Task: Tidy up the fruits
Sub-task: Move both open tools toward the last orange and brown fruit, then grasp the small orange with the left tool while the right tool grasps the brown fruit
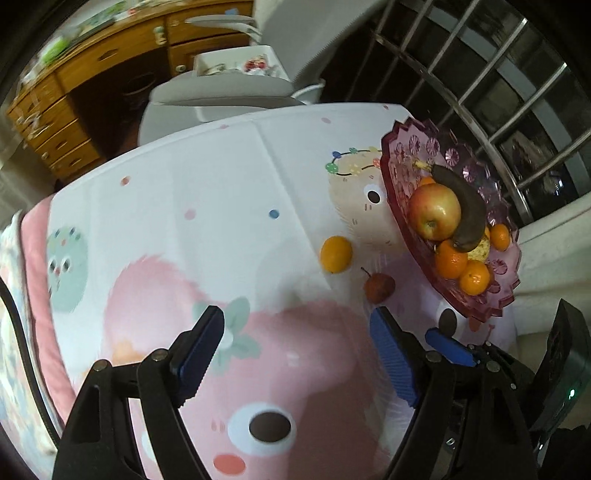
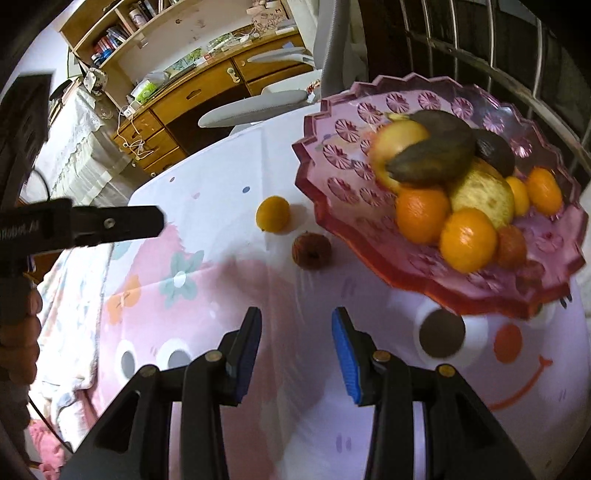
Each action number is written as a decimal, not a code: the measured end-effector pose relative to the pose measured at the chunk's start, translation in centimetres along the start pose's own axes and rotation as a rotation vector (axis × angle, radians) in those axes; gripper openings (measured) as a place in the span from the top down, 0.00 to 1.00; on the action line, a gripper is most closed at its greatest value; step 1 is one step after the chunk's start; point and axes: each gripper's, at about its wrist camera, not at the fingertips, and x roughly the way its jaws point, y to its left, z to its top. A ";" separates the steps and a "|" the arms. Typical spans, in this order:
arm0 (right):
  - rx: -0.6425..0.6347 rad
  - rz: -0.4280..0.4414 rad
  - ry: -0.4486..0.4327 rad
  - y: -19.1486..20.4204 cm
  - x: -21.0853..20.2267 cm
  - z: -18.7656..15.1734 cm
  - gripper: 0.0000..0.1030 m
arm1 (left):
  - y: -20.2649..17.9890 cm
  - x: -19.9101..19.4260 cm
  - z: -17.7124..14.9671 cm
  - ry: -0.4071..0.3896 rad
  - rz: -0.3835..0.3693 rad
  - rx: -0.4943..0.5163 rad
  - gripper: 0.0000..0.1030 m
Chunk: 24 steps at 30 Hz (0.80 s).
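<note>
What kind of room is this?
Probably a bedroom or study at home: a wooden desk with drawers, bookshelves above it, and a cartoon-print blanket under the fruit bowl.

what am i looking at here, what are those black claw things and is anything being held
Each black claw is a hand-held gripper that a person carries, with a camera looking out along its two blue-padded fingers. One picture comes from the left hand-held gripper, the other from the right hand-held gripper. Both are open and hold nothing. Below them is a cartoon-print cloth. On it stands a pink bowl of fruit: an apple, a dark banana and oranges. Two fruits lie loose beside the bowl: a small orange and a small brownish fruit.
</note>
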 end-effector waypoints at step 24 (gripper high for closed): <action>-0.077 -0.127 -0.121 0.4 5.4 0.9 0.61 | -1.9 10.5 4.0 0.027 -0.095 0.058 0.48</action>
